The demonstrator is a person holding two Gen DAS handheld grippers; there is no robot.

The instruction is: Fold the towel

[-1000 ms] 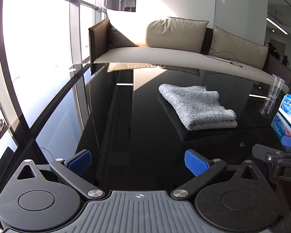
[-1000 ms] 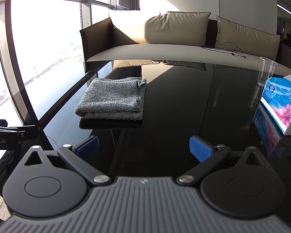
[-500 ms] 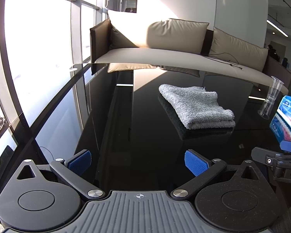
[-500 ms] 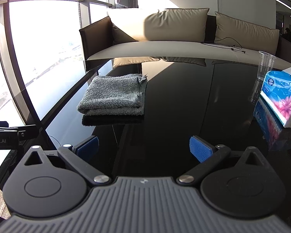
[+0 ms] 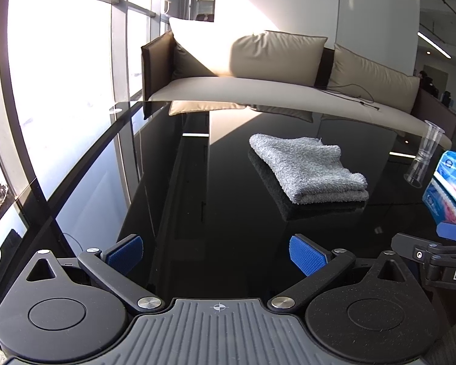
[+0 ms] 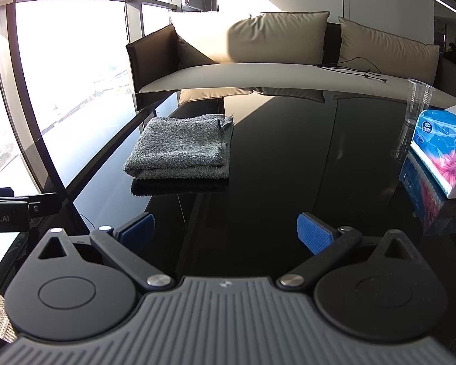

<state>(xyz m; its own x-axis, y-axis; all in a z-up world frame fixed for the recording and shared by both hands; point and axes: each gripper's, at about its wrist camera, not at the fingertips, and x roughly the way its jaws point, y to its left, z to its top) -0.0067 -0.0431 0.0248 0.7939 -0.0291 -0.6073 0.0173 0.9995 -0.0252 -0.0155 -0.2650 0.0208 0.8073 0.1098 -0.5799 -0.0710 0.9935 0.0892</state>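
A grey towel (image 5: 310, 167) lies folded into a thick rectangle on the glossy black table (image 5: 228, 213). It also shows in the right wrist view (image 6: 182, 149), ahead and to the left. My left gripper (image 5: 215, 255) is open and empty, held back from the towel near the table's front. My right gripper (image 6: 226, 234) is open and empty too, well short of the towel. Part of the right gripper (image 5: 434, 255) shows at the right edge of the left wrist view.
A blue tissue pack (image 6: 443, 155) and a clear plastic cup (image 6: 416, 103) stand at the table's right side. A beige sofa (image 6: 258, 70) with cushions stands beyond the far edge. Tall windows (image 6: 70, 91) run along the left.
Both grippers have drawn back a little from the towel and stay open. The towel has not moved.
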